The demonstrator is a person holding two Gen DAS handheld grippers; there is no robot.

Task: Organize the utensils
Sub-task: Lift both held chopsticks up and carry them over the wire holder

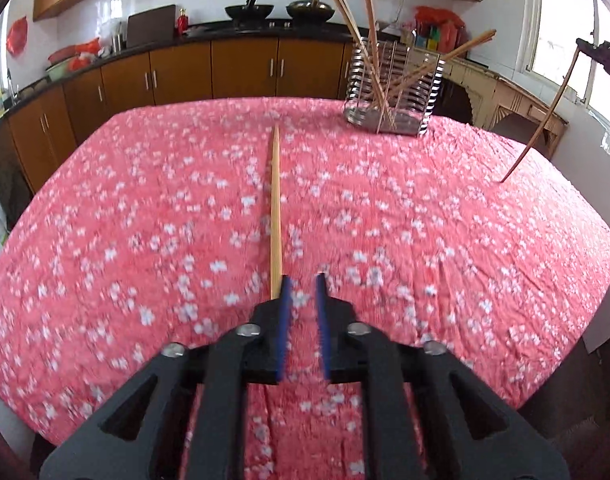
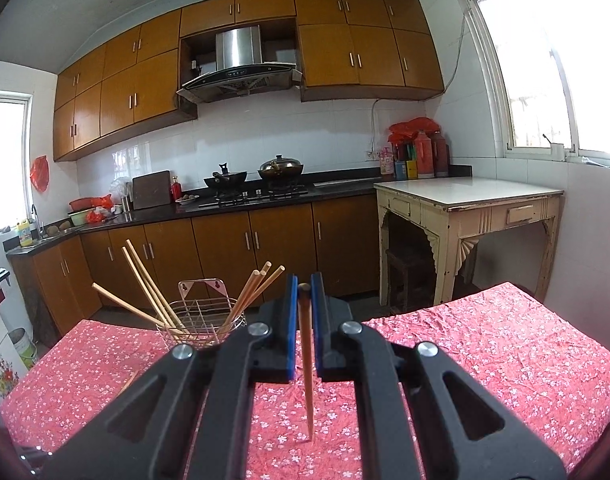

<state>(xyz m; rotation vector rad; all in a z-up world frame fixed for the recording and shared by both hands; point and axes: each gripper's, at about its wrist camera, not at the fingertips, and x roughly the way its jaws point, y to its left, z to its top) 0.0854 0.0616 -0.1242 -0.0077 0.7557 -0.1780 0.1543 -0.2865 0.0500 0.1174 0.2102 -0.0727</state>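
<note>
A wire utensil holder with several wooden chopsticks stands at the far side of the red floral table; it also shows in the right wrist view. A light chopstick lies flat on the cloth, its near end by my left gripper, which is open and low over the table. My right gripper is shut on a darker chopstick that hangs tip-down above the cloth; the same chopstick and gripper show at the right in the left wrist view.
The table's red floral cloth is wrinkled. Another chopstick end peeks out on the cloth by my right gripper's left arm. Kitchen cabinets and a cream side table stand beyond.
</note>
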